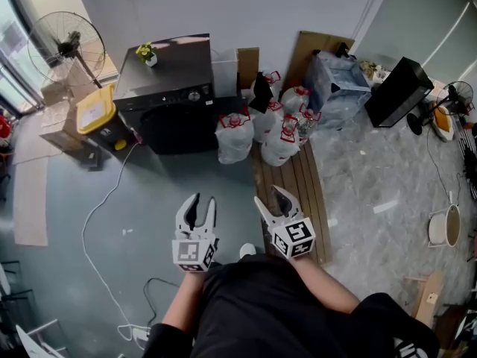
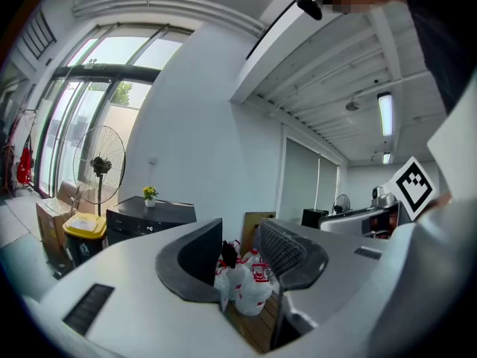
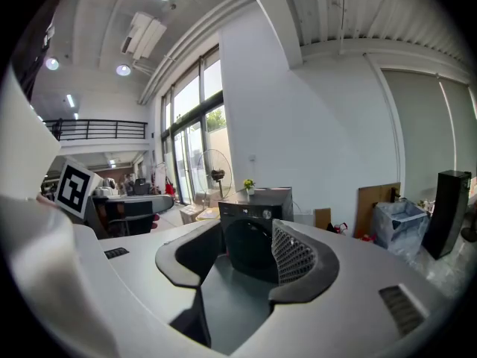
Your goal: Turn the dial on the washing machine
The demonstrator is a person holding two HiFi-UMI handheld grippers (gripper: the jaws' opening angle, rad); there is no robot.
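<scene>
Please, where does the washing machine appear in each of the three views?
Head view: washing machine, upper left of centre, against the wall.
Left gripper view: the machine, left of centre, just below mid-height.
Right gripper view: the machine, centre, just below mid-height.
Shared landmark: yellow flower pot on its top.

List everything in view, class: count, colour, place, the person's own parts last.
washing machine: one, black, by the far wall
dial: one, silvery, on the machine's front panel
potted plant: one, yellow flowers, on the machine's top
bin: one, yellow-lidded, left of the machine
standing fan: one, dark, far left
bags: several, white and red, right of the machine
box: one, black, far right
cable: one, white, across the floor
left gripper: one, white, jaws apart, empty
right gripper: one, white, jaws apart, empty
</scene>
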